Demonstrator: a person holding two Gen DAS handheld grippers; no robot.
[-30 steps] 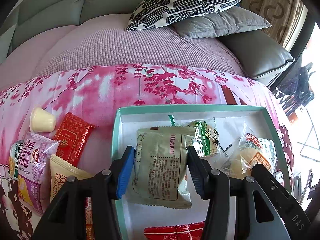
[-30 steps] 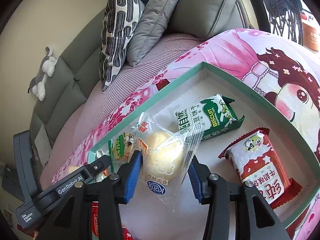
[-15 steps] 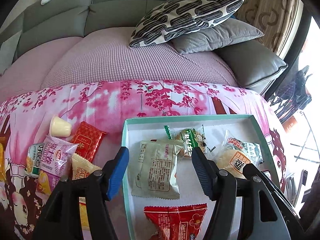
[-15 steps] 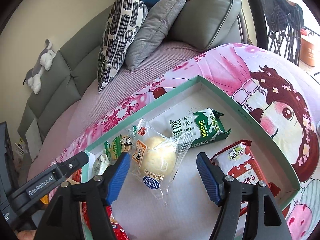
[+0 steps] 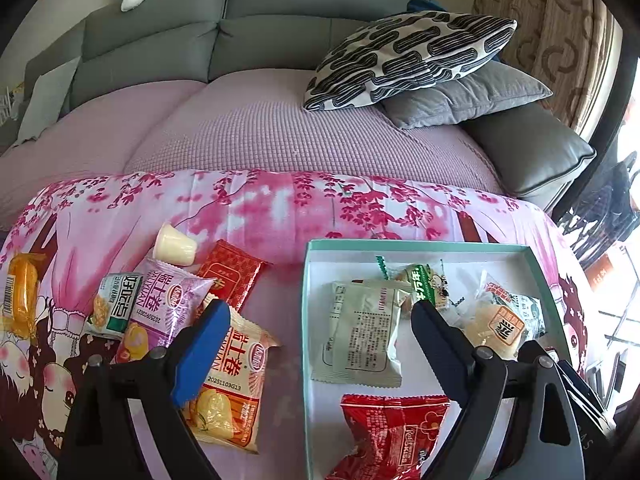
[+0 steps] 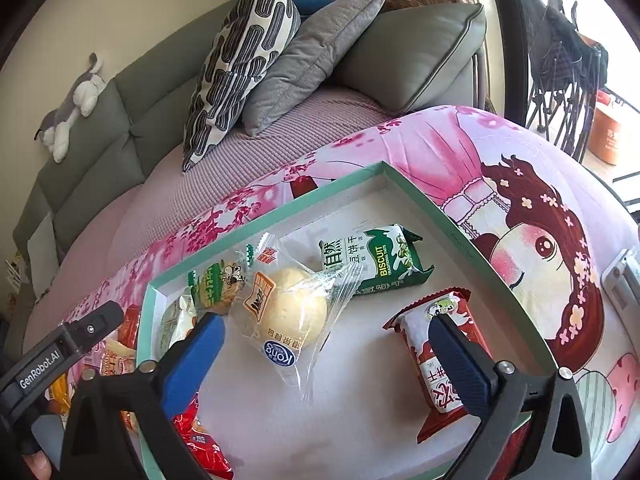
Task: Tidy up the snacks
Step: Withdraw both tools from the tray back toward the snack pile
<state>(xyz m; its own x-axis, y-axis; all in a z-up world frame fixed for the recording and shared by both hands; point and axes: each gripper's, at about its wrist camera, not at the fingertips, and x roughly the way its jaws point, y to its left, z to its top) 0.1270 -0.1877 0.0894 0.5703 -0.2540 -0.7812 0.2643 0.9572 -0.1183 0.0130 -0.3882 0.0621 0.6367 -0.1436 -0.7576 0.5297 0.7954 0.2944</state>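
Floral cloth (image 5: 256, 208), shallow box (image 5: 400, 245) (crinkly packets)

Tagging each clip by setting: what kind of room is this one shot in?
Most likely a home living room. A grey sofa with a patterned cushion and a plush toy on its backrest sits behind the work surface, and patterned curtains hang by a bright window. Snacks lie on a pink cartoon-print cloth.
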